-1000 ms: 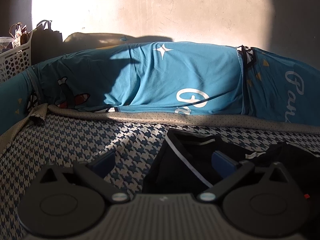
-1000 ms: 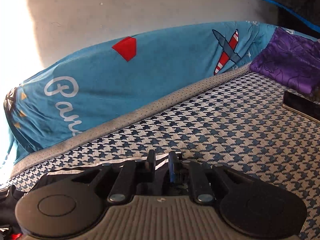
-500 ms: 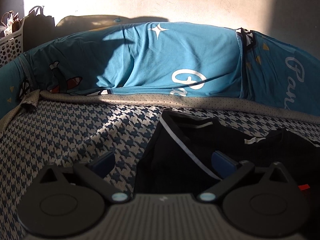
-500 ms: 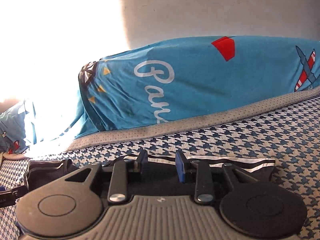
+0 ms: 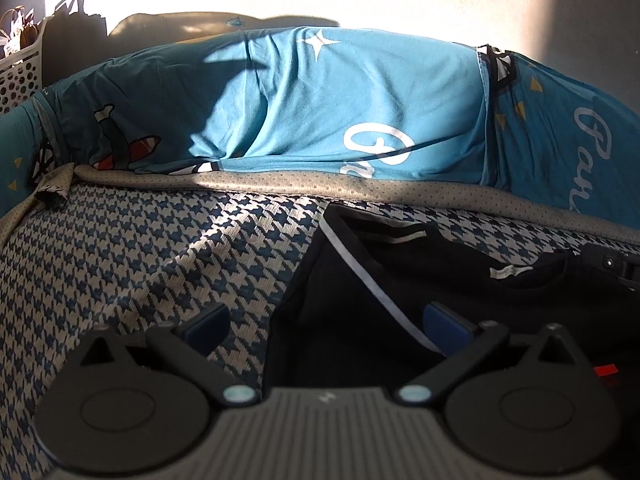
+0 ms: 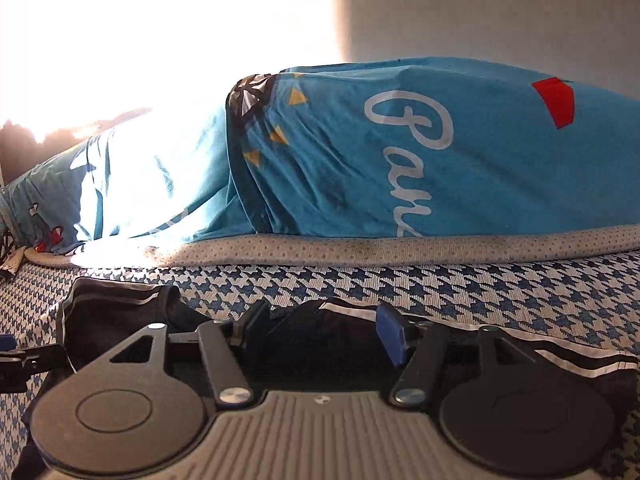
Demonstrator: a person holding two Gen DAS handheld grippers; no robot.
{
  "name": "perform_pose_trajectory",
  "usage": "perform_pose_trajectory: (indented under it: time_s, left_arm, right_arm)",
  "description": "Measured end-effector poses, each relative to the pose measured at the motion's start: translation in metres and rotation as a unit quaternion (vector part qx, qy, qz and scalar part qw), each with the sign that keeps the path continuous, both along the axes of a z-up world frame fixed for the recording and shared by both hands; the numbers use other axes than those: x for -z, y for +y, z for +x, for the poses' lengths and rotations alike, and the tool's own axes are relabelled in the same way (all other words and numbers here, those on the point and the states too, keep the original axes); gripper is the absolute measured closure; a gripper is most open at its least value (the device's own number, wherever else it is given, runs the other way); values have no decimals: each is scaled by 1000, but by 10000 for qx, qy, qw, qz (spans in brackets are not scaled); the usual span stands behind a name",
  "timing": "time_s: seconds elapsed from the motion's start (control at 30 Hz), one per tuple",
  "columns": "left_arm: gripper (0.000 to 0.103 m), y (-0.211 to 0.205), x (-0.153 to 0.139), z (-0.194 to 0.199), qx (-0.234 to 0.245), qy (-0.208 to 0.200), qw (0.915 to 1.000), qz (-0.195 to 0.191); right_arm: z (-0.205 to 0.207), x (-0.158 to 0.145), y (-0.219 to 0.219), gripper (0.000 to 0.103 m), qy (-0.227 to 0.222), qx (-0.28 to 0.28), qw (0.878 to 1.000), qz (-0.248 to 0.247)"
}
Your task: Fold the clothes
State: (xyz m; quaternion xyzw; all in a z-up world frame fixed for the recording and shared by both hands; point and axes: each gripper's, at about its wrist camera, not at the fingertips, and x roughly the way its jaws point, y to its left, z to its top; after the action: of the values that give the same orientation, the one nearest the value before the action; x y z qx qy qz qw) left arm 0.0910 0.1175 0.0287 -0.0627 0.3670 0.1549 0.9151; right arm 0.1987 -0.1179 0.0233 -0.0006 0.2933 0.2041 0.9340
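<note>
From the left wrist, the left gripper is seen spread wide over the edge of a black garment lying on the houndstooth mat — nothing is held. From the right wrist, the right gripper is likewise parted, empty, above the garment's white-striped hem.

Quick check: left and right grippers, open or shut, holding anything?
Left gripper: open, empty, over the black white-trimmed garment.
Right gripper: open, empty.
</note>
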Motion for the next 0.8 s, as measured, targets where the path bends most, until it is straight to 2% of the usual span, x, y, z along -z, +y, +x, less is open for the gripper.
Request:
perform_pose_trajectory:
  time_s: [0.27,0.53,0.6,0.67,0.73,0.8]
  left_arm:
    - [0,2,5,5,36,103,9998,-151]
    - [0,1,10,8,46,202,9996,-190]
    - [0,0,10,8,56,219,9996,-181]
    - [0,-1,11,9,64,234,9996,-173]
    - [0,-1,11,9,67,244,9995,-177]
    - [0,-1,12,10,65,270,9994,-189]
  right_arm:
    - [19,13,10,29,-1,-362,9990,-279]
    - [25,26,20,27,-18,-580,9955,-753]
    - [26,29,24,36,-56,-652,9938,-898]
    - [26,31,27,55,-95,-724,9919,-1043]
    - [25,30,30,66,-125,-838,9904,-1088]
    - [24,31,32,70,-154,-885,9893,-1148]
